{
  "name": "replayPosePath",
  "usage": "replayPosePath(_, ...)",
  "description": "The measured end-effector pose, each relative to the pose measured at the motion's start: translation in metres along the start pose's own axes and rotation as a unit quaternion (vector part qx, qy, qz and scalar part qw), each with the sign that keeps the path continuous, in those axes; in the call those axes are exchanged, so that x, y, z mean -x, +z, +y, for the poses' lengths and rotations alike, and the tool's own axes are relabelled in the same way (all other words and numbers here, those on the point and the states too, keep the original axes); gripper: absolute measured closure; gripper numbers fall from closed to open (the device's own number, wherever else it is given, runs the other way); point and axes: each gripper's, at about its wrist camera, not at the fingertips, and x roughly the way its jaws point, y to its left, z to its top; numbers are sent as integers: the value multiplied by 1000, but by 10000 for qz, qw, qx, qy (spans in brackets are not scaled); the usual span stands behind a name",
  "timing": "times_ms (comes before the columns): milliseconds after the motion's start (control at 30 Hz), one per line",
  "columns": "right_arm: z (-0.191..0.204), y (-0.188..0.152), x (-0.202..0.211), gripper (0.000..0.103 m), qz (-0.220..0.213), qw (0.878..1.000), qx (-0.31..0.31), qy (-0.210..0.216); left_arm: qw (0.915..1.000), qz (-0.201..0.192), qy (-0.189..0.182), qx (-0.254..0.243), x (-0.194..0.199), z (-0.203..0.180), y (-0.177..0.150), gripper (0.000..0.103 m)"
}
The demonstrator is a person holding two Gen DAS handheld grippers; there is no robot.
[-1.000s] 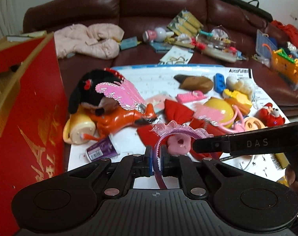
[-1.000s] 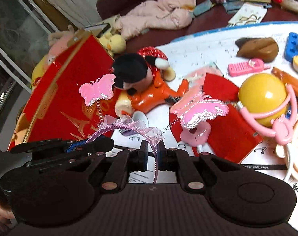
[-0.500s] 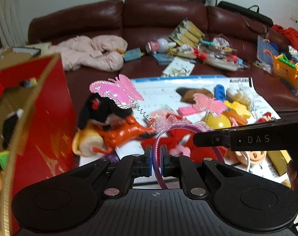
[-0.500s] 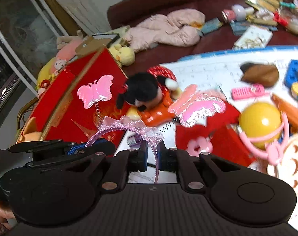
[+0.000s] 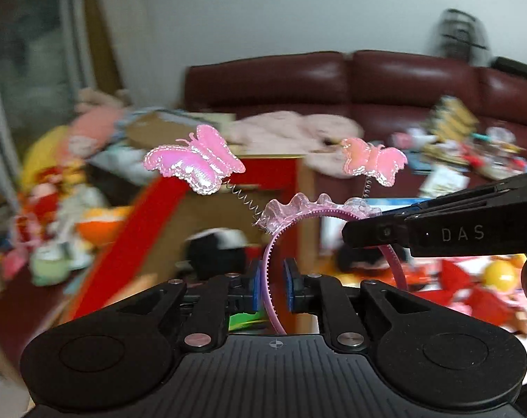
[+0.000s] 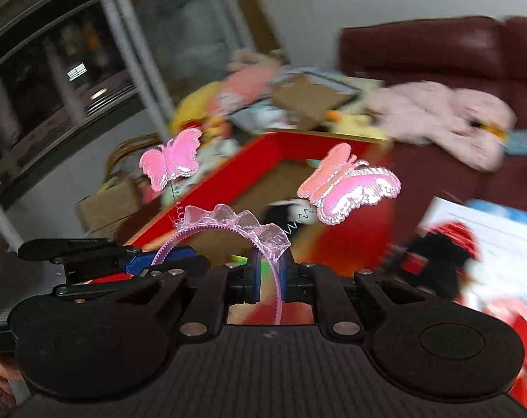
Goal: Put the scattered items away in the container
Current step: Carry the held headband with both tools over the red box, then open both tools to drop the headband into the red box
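A pink headband [image 5: 291, 214] with a frilly ribbon and two sprung butterflies [image 5: 194, 160] hangs in the air over the open red box [image 5: 274, 174]. My left gripper [image 5: 271, 289] straddles one end of the band. Its jaws are opening, with a gap showing on each side of the band. My right gripper [image 6: 271, 278] is shut on the other end of the headband [image 6: 228, 223]. The red box [image 6: 228, 181] lies just ahead and below, its brown inside partly in view. The right gripper's fingers [image 5: 385, 233] reach in from the right.
Plush toys [image 5: 54, 188] are heaped to the left of the box. A dark red sofa [image 5: 368, 80] with a pink garment [image 5: 291, 132] runs behind. A black plush [image 6: 437, 257] and a yellow ball [image 5: 500, 271] lie on the white sheet [image 6: 500, 230] at right.
Both grippers rose with the headband and swung left, from over the toy-strewn sheet to above the red box. The left jaws have parted from the band.
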Motion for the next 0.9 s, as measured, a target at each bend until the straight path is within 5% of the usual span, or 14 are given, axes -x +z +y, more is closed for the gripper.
replayPosePath(200, 39, 8, -63, 90, 550, 9975, 238, 369, 9979, 234, 529, 292, 0, 53, -17, 75)
replayPosePath(633, 68, -15, -118, 85, 1464, 9870, 402, 522, 9934, 748, 661, 567, -19, 106, -57, 75)
replayPosePath(667, 67, -18, -119, 71, 1608, 9843, 410, 596, 9934, 736, 651, 585, -19, 107, -59, 74)
replayPosePath(700, 66, -21, -117, 42, 1684, 9830, 404, 606, 9935, 705, 653, 608, -19, 109, -60, 70)
replayPosePath(733, 63, -21, -115, 32, 1668, 9838, 404, 516, 9935, 678, 672, 621, -18, 110, -61, 54)
replayPosePath(767, 61, -21, -112, 25, 1574, 9859, 420, 373, 9935, 638, 711, 625, -18, 109, -61, 36)
replayPosePath(900, 49, -14, -102, 21, 1369, 9900, 289, 156, 9949, 477, 749, 470, -20, 102, -58, 21)
